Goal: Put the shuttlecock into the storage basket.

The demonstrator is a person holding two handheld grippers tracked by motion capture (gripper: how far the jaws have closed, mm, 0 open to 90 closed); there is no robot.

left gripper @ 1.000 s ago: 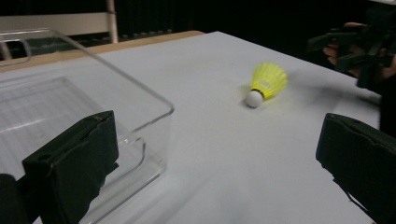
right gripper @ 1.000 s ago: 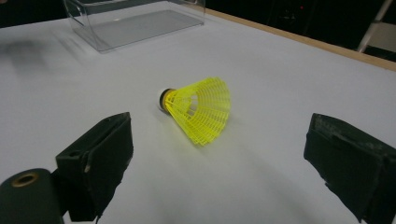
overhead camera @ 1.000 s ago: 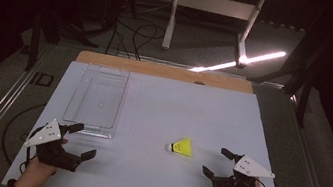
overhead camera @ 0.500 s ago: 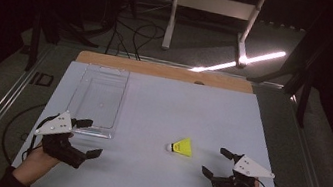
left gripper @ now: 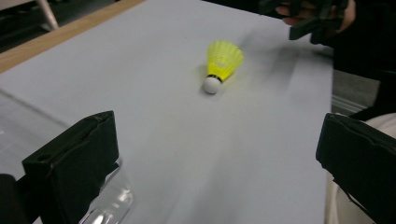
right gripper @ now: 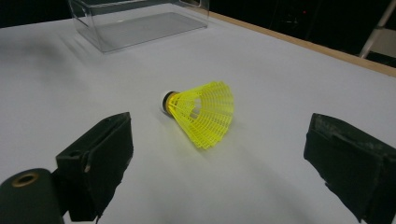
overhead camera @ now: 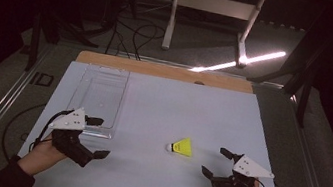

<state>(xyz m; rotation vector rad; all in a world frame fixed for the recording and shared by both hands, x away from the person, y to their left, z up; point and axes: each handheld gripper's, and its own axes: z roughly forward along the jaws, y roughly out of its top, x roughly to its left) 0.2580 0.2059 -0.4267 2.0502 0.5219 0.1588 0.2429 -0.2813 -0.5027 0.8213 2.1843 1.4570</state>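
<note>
Left hand-held gripper [overhead camera: 98, 137] shifted toward shuttlecock [overhead camera: 181, 147], both hand-held grippers gaping, right [overhead camera: 217, 162] empty

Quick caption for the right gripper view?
Open right gripper facing a yellow shuttlecock lying on its side, clear tray behind.

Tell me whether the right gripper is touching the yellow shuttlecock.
Apart. In the right gripper view, the shuttlecock lies on the table ahead of the right gripper, with bare table surface between it and both open jaws. The high view shows the same gap.
</note>
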